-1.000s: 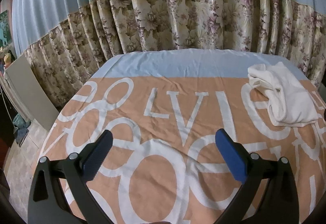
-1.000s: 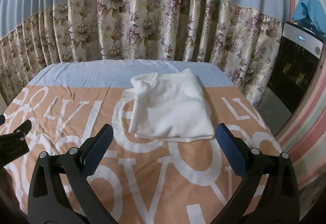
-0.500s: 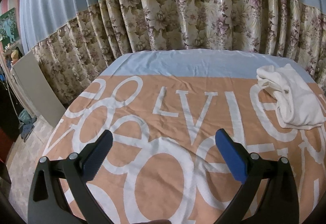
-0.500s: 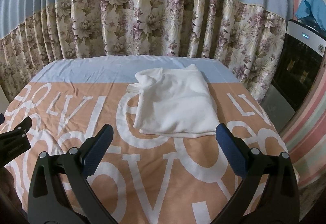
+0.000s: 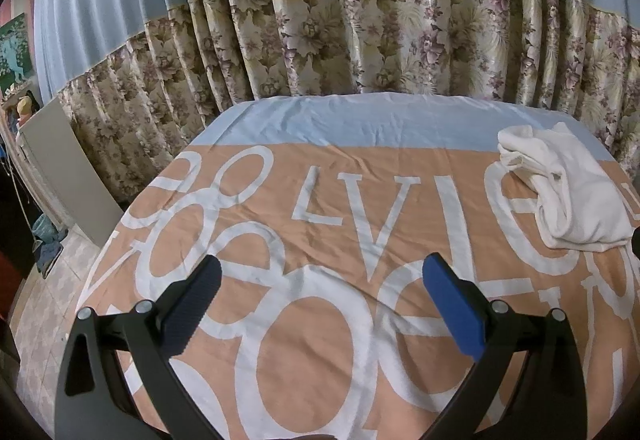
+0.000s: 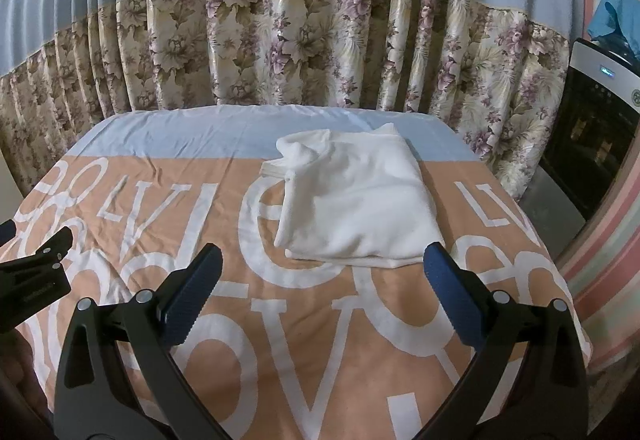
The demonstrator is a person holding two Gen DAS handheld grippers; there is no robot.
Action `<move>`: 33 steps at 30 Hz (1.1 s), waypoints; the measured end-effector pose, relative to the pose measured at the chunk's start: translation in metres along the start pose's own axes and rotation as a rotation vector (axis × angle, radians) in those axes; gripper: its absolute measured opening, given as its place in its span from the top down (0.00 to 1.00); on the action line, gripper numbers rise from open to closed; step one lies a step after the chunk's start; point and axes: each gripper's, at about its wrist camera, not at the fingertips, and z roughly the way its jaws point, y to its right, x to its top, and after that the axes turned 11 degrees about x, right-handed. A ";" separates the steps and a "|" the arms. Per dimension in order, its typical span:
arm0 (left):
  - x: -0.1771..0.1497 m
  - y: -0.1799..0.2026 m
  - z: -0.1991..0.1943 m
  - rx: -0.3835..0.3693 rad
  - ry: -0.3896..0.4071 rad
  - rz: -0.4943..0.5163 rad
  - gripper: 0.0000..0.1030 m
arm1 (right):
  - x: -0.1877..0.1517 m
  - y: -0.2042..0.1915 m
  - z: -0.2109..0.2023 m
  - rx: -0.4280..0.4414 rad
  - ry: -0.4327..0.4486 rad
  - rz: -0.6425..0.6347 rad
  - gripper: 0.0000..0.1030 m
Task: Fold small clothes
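Observation:
A folded white garment (image 6: 356, 200) lies on the orange and white bedsheet (image 6: 240, 340), toward the far right of the bed. In the left wrist view the garment (image 5: 568, 188) sits at the right edge. My right gripper (image 6: 320, 280) is open and empty, held above the sheet just in front of the garment. My left gripper (image 5: 320, 280) is open and empty over the middle of the bed, well left of the garment. The left gripper's body also shows at the left edge of the right wrist view (image 6: 36, 272).
Floral and blue curtains (image 6: 304, 40) hang close behind the bed. A dark appliance (image 6: 592, 128) with a blue cloth on top stands right of the bed. A grey board (image 5: 68, 176) leans left of the bed over a tiled floor (image 5: 48, 304).
Both grippers have drawn back and risen a little, so the bed and garment look farther away. The garment has not moved. Both grippers stay open.

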 end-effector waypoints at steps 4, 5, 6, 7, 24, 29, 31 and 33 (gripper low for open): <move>-0.001 0.001 0.000 -0.006 -0.002 0.002 0.02 | 0.000 -0.002 0.000 0.005 0.001 -0.006 0.03; -0.001 0.001 0.000 -0.006 -0.003 0.003 0.02 | 0.000 -0.002 0.000 0.006 0.001 -0.006 0.03; -0.001 0.002 0.000 -0.008 -0.004 0.003 0.02 | 0.000 -0.002 0.000 0.007 0.002 -0.006 0.03; -0.001 0.002 0.000 -0.008 -0.003 0.001 0.02 | 0.000 -0.002 0.000 0.005 0.003 -0.006 0.03; 0.000 0.000 0.001 -0.021 0.001 0.007 0.02 | 0.004 -0.004 0.000 0.009 0.004 -0.016 0.03; 0.002 0.001 0.001 -0.031 -0.004 0.009 0.02 | 0.003 -0.005 0.000 0.011 0.002 -0.017 0.03; 0.002 0.001 0.001 -0.034 -0.005 0.010 0.02 | 0.003 -0.006 0.002 0.013 0.001 -0.019 0.03; 0.002 0.002 0.001 -0.035 -0.003 0.013 0.02 | 0.003 -0.008 0.002 0.015 -0.001 -0.019 0.03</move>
